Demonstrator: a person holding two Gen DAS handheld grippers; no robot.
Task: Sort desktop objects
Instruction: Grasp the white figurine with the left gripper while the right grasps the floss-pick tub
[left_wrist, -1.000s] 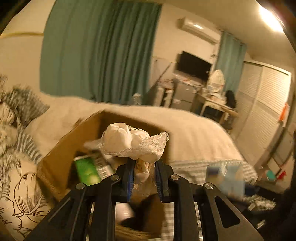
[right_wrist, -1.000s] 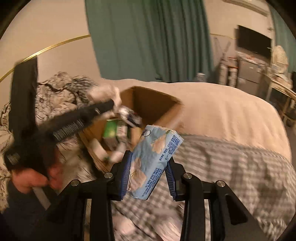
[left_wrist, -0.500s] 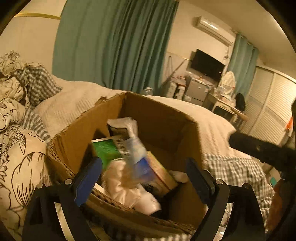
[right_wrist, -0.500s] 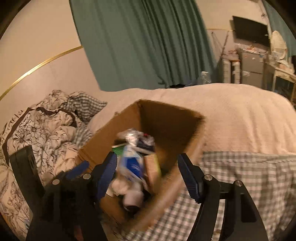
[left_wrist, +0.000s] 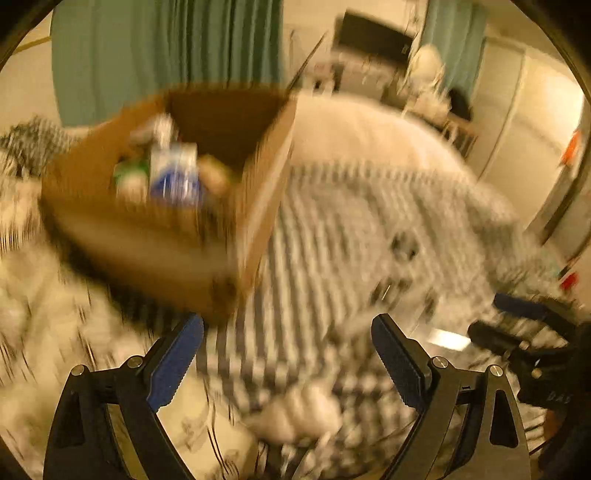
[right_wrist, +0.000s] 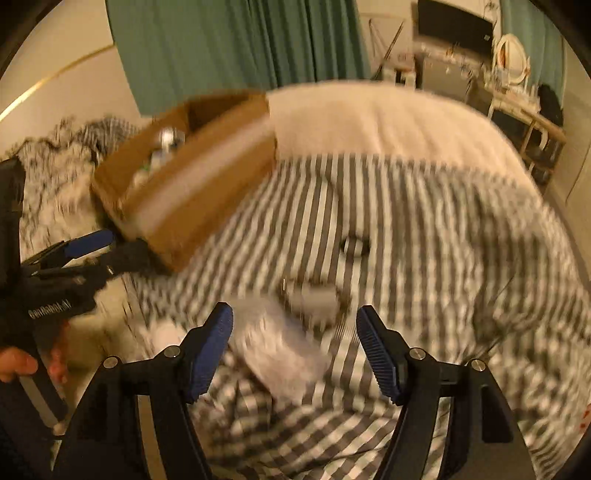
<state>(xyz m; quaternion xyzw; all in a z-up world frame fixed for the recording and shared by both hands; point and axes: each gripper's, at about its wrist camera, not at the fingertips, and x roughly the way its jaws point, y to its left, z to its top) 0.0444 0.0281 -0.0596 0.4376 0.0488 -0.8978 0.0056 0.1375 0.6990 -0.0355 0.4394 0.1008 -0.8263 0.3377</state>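
A brown cardboard box (left_wrist: 177, 236) sits on the bed, up and left of both grippers; it also shows in the right wrist view (right_wrist: 192, 192). Inside lie a blue-and-white tissue pack (left_wrist: 173, 173), a green item (left_wrist: 123, 171) and other blurred things. My left gripper (left_wrist: 286, 354) is open and empty above the checked blanket. My right gripper (right_wrist: 295, 341) is open and empty over a pale flat packet (right_wrist: 280, 350) and a small pale object (right_wrist: 314, 299). A small round dark object (right_wrist: 352, 246) lies further off. Both views are motion-blurred.
The grey-and-white checked blanket (right_wrist: 424, 229) covers the near bed, a cream blanket (right_wrist: 388, 122) lies beyond. Patterned pillows (right_wrist: 55, 158) are at the left. A white crumpled item (left_wrist: 299, 413) lies below my left gripper. The other gripper shows at each view's edge (left_wrist: 524, 332).
Both grippers opened and dropped the white lace cloth and the tissue pack into the box. Both have since pulled back from the box and swung right over the checked blanket.
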